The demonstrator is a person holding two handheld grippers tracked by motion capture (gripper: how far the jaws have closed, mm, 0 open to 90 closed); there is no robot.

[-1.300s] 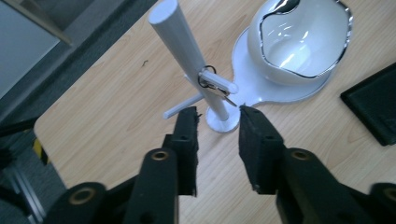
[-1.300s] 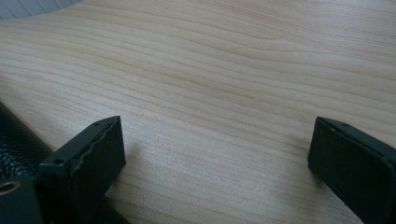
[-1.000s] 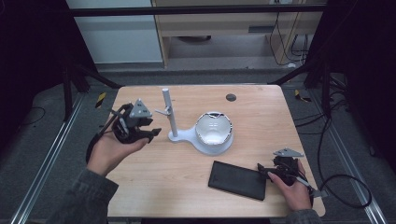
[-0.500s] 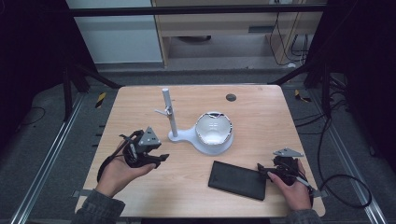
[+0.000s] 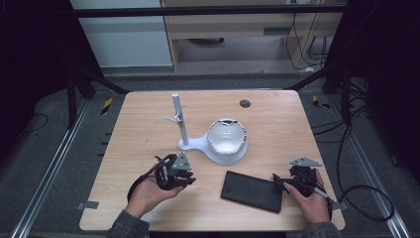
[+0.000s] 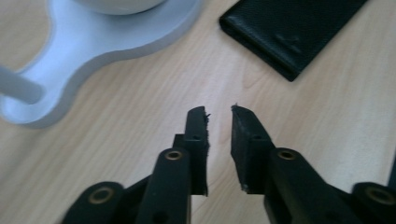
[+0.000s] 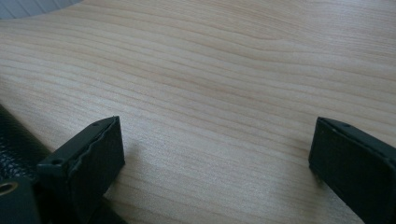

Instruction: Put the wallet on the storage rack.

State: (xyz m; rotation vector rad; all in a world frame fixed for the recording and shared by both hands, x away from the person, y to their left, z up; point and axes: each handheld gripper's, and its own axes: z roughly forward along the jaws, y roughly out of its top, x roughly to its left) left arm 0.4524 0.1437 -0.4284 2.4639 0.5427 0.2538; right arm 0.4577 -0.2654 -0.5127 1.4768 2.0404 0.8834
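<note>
Moved since 1 second ago: the left tool (image 5: 174, 171), carried from beside the post toward the near edge of the bench (image 5: 277, 111); the right tool (image 5: 297, 179) is unchanged in place.

Item 1, left tool. Held in the left hand (image 5: 146, 196) at the near left of the bench, apart from every object. Jaws stand narrow in the left gripper view (image 6: 218, 122), with a thin gap between them and nothing gripped. They are aimed across bare wood toward the wallet.

Item 2, white stand (image 5: 200, 145). Placed at bench centre, its flat base lying on the wood. An upright post (image 5: 179, 119) rises at its left end, with a small clip on it.

Item 3, white bowl (image 5: 227, 138). Seated on the right lobe of the stand base, open side up.

Item 4, black wallet (image 5: 251, 191). Lying flat and closed on the near right of the bench, between the 2 tools. Its right end is just beside the right tool; contact cannot be told.

Item 5, right tool. Held low at the near right by the right hand (image 5: 312, 203). Jaws stand wide apart in the right gripper view (image 7: 212, 154), empty, with the wallet's edge at the lower left.

Progress, as judged: the wallet is approached but not yet gripped or lifted. The grasp and any placing are left to do.
</note>
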